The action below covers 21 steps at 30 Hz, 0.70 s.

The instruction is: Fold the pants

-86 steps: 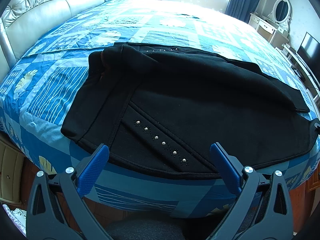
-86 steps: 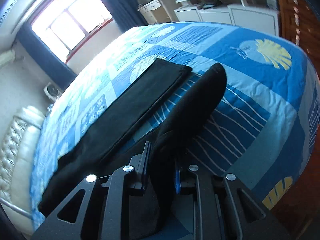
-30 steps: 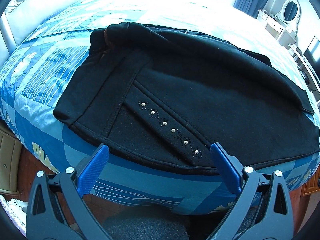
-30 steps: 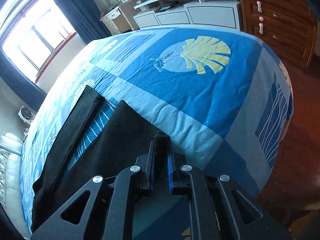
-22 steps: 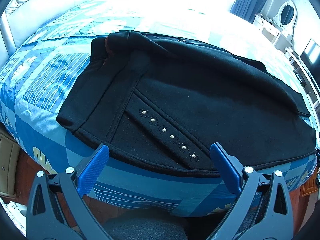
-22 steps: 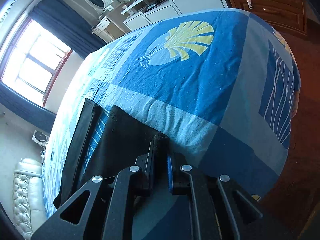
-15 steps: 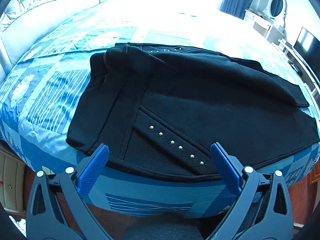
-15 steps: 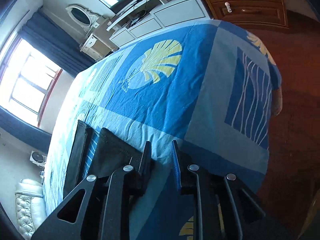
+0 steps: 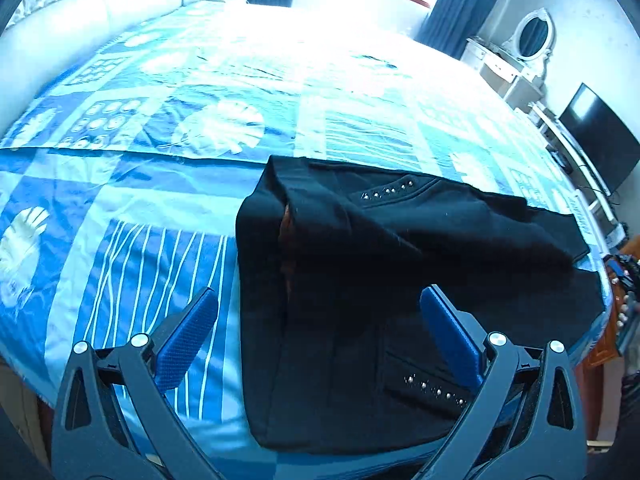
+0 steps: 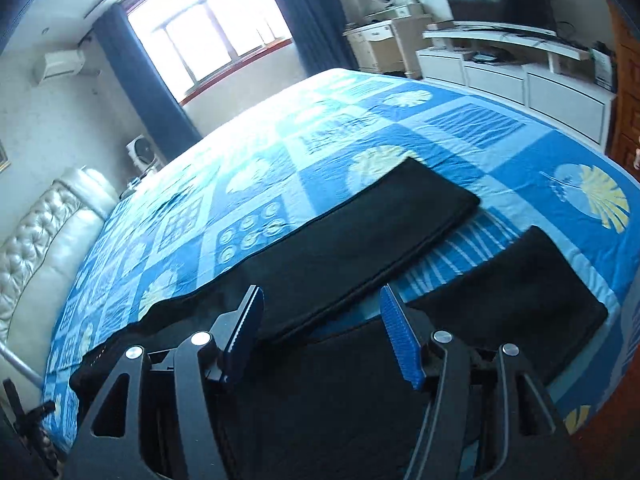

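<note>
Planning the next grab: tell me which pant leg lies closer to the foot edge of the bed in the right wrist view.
The shorter-looking leg on the right, beside the yellow leaf print. The other leg stretches farther up the bed, past a striped gap.

bed (image 9: 168, 184) blue patchwork | headboard (image 10: 36, 240) | window (image 10: 216, 36) | TV (image 9: 600, 136)

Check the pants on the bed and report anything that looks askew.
The pants lie with the waist bunched and turned over, showing an orange-brown lining. The two legs are spread apart, not stacked. Both grippers are open.
</note>
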Each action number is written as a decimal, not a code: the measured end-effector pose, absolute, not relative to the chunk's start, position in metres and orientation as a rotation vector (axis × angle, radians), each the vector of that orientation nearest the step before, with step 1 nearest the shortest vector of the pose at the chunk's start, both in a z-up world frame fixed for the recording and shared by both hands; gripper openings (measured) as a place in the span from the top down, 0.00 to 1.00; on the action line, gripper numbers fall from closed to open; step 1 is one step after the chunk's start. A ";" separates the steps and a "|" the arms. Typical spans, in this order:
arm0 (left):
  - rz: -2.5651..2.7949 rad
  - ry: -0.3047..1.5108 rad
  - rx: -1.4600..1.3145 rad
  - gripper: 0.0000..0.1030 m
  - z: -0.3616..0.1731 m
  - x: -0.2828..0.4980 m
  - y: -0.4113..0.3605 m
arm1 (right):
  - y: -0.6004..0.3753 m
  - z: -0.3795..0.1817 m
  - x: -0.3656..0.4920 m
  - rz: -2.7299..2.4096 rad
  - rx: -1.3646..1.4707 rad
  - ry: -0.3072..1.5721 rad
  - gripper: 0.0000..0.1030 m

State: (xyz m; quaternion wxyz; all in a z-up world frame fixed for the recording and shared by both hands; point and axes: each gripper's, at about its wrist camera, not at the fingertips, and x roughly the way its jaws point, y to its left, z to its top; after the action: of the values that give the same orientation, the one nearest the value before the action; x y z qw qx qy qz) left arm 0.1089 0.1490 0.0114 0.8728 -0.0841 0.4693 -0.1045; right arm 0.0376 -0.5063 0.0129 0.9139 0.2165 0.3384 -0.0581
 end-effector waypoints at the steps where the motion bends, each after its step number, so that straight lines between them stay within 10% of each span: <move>1: -0.241 0.997 -0.186 0.02 0.009 0.124 0.155 | -0.485 0.014 0.049 -0.072 0.404 0.710 0.41; 18: -0.514 1.223 -0.618 0.03 -0.072 0.288 0.195 | -0.329 -0.001 0.162 0.237 0.061 0.809 0.35; 21: -0.530 1.242 -0.536 0.23 -0.074 0.294 0.185 | -0.328 -0.008 0.192 0.323 0.087 0.863 0.35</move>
State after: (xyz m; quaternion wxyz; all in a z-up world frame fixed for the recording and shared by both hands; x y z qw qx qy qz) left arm 0.2938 0.1852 -0.0744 0.7475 -0.2449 0.5679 -0.2425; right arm 0.1921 -0.3279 -0.0082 0.8949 0.0421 0.4161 0.1559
